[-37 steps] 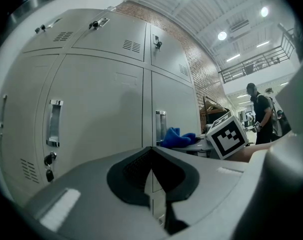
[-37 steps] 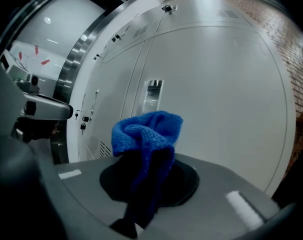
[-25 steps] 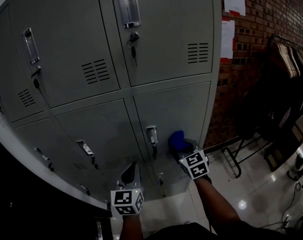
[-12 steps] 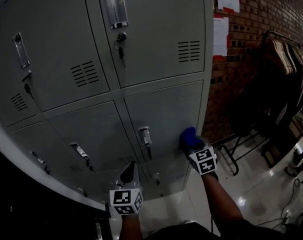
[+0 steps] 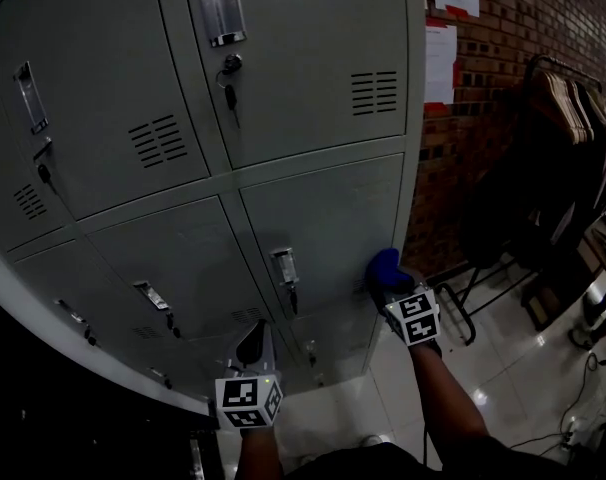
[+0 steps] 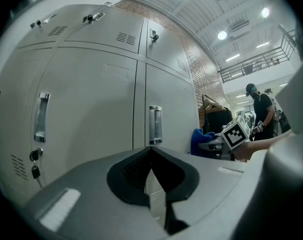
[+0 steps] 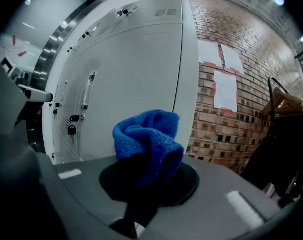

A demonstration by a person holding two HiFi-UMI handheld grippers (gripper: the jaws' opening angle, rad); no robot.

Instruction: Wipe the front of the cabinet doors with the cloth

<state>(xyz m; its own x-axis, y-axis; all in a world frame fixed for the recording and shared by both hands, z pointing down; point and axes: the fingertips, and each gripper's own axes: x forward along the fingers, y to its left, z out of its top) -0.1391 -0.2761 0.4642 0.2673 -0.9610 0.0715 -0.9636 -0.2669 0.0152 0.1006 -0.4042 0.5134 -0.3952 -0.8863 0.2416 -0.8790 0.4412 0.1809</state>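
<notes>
A bank of grey metal cabinet doors (image 5: pixel 313 58) fills the head view, each with a handle and a key lock. A bunched blue cloth (image 5: pixel 383 265) (image 7: pixel 149 141) (image 6: pixel 201 140) is held in my right gripper (image 5: pixel 388 283), which is shut on it and presses it against the lower right door (image 5: pixel 333 213) near that door's right edge. My left gripper (image 5: pixel 255 346) hangs low in front of the bottom doors, jaws closed on nothing, pointing at a door handle (image 6: pixel 155 124).
A red brick wall (image 5: pixel 503 48) with pinned papers (image 5: pixel 441 63) stands right of the cabinet. A clothes rack with hangers and dark garments (image 5: pixel 563 138) stands further right on a glossy tiled floor (image 5: pixel 503 388). A person (image 6: pixel 261 109) stands far off in the left gripper view.
My right gripper has carried the cloth rightward across the lower door, from beside the handle to the door's right edge. The left gripper has stayed in place.
</notes>
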